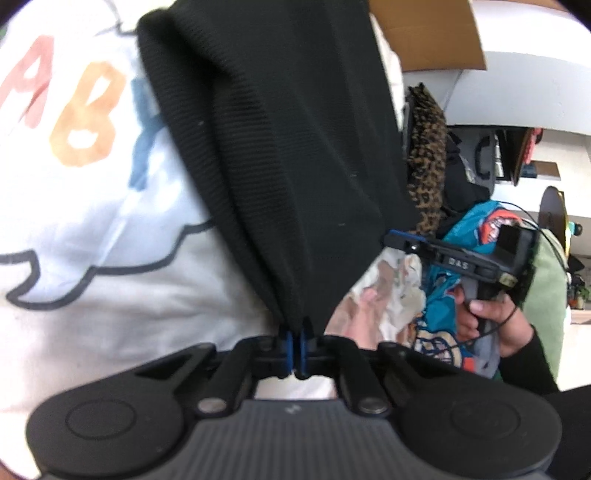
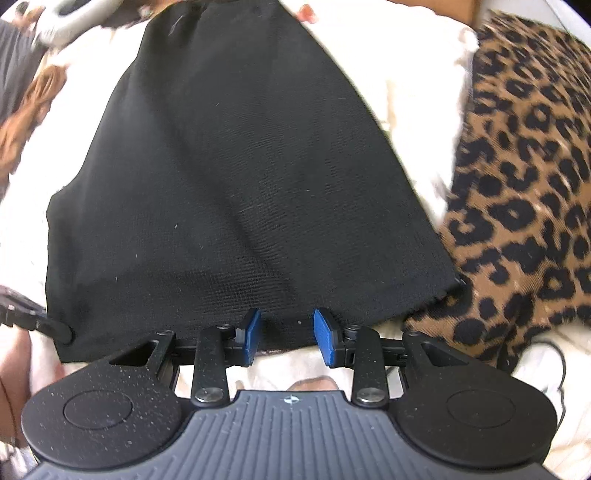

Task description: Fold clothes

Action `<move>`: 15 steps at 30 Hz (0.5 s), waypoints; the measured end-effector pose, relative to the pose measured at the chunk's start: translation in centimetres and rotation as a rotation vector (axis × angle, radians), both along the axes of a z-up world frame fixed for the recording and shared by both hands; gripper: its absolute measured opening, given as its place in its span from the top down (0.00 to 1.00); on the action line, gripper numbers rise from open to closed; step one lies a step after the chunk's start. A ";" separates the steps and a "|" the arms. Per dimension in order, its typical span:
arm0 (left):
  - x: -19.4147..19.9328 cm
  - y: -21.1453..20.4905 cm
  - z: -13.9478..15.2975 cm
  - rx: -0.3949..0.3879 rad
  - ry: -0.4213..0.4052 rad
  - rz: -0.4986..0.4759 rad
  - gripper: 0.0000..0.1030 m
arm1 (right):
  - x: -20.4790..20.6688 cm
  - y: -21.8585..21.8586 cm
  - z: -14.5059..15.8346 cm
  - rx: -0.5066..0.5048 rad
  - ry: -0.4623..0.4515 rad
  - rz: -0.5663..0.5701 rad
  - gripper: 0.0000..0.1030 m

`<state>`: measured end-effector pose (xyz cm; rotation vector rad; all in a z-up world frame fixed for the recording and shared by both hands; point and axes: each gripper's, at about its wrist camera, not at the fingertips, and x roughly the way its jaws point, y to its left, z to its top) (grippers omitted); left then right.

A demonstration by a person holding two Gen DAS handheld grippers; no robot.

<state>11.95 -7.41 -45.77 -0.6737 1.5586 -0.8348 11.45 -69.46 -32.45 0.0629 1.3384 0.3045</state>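
Observation:
A black ribbed garment (image 1: 280, 147) stretches up from my left gripper (image 1: 295, 330), which is shut on one of its corners. In the right wrist view the same black garment (image 2: 240, 177) lies spread out. Its near hem sits between the blue pads (image 2: 253, 336) of my right gripper (image 2: 289, 338), which is open. The left gripper (image 2: 55, 326) shows at the garment's lower left corner. From the left wrist view, the right gripper (image 1: 397, 236) meets the garment's right edge, with a hand (image 1: 491, 317) on its handle.
Under the garment lies a white cloth printed with coloured letters (image 1: 81, 122). A leopard-print cloth (image 2: 524, 192) lies to the right, beside a teal printed garment (image 1: 465, 229) and other crumpled clothes. A cardboard box (image 1: 436, 33) stands behind.

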 end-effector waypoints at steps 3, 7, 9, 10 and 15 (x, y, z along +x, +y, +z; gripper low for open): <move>0.4 0.3 1.7 0.004 -0.014 -0.011 0.97 | -1.9 -0.4 1.2 0.017 -0.020 -0.060 0.63; 0.9 0.6 3.3 0.029 -0.037 -0.031 0.97 | -4.3 1.5 2.5 0.009 -0.079 -0.156 0.63; 1.1 0.8 3.9 0.045 -0.046 -0.040 0.97 | -3.8 0.2 2.3 0.001 -0.112 -0.207 0.62; 1.3 0.9 4.1 0.053 -0.051 -0.045 0.97 | -3.7 -0.1 2.5 -0.006 -0.129 -0.208 0.62; 1.4 1.5 4.5 0.101 -0.063 -0.066 0.97 | -3.0 -0.6 3.3 -0.066 -0.165 -0.190 0.62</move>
